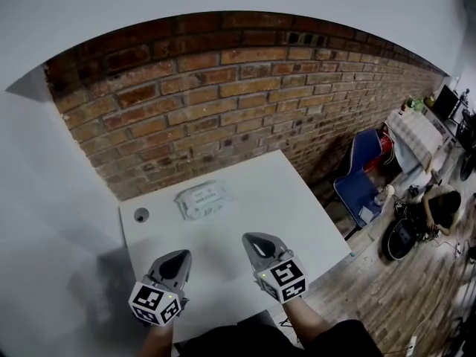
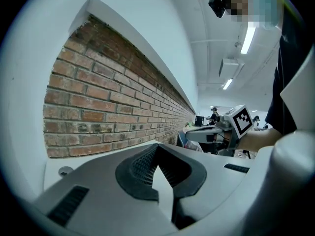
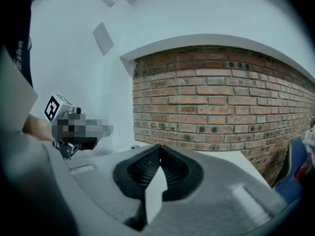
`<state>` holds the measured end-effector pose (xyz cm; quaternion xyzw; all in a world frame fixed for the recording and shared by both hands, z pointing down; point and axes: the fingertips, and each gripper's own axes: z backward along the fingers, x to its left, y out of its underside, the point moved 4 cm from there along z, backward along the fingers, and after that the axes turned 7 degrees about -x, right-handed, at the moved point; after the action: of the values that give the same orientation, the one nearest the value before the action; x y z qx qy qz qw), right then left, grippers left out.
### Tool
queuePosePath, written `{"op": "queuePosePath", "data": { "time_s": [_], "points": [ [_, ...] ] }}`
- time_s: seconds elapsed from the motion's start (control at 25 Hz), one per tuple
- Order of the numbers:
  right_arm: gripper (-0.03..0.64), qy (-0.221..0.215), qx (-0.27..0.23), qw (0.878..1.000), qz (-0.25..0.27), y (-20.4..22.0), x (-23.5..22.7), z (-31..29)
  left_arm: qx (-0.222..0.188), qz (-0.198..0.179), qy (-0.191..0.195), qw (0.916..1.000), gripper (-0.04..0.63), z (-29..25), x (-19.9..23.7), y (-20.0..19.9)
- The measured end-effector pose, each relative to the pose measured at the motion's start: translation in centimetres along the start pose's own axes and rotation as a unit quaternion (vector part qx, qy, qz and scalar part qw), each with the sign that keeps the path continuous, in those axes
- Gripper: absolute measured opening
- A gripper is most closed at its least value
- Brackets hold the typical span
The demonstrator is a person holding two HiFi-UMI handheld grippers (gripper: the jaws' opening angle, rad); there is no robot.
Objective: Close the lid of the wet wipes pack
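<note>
Wet wipes pack (image 1: 202, 200) lies long-axis left-to-right, far across the table (image 1: 305, 222), seemingly equidistant from left gripper (image 1: 181, 256) and right gripper (image 1: 251, 239), both pinched together, empty.

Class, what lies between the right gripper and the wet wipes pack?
Nothing: in the head view, only bare white table separates the right gripper from the wet wipes pack.

A: Table (image 1: 297, 222) & wet wipes pack (image 1: 201, 200)?
B: Both white — pack w/ faint grey print.
A: Wall (image 1: 223, 88)?
B: Red-brown brick. Left gripper (image 1: 182, 255), right gripper (image 1: 248, 238) — grey, blk/wht marker cubes (image 1: 283, 277). Chair (image 1: 363, 155) blue.
</note>
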<state>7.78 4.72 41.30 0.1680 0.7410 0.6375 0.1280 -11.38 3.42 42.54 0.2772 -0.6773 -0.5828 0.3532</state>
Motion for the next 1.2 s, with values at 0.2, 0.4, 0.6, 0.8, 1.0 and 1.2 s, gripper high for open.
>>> {"op": "queuePosePath", "data": {
  "time_s": [0.2, 0.4, 0.6, 0.8, 1.0, 1.2],
  "points": [
    [-0.003, 0.010, -0.009, 1.000, -0.012, -0.3, 0.6, 1.4, -0.008, 0.007, 0.000, 0.9999, -0.002, 1.2, -0.8, -0.2],
    [-0.003, 0.009, -0.007, 1.000, -0.017, 0.1, 1.3, 2.3, -0.007, 0.014, 0.000, 0.9999, -0.002, 2.1, -1.6, 0.4],
    [-0.003, 0.010, 0.002, 1.000, -0.022, 0.9, 1.8, 3.2, -0.004, 0.021, 0.006, 0.9998, -0.002, 2.5, -2.4, 1.1],
    [-0.003, 0.010, 0.011, 1.000, -0.023, 1.6, 2.1, 3.9, -0.003, 0.027, 0.013, 0.9995, -0.002, 2.3, -3.0, 1.6],
    [-0.003, 0.018, 0.010, 1.000, -0.019, 1.6, 1.5, 4.0, -0.009, 0.029, 0.012, 0.9995, -0.002, 2.0, -2.9, 1.5],
    [-0.003, 0.016, 0.008, 1.000, -0.023, 1.3, 1.1, 3.9, -0.012, 0.032, 0.009, 0.9994, -0.002, 2.1, -2.9, 1.2]
  ]
}}
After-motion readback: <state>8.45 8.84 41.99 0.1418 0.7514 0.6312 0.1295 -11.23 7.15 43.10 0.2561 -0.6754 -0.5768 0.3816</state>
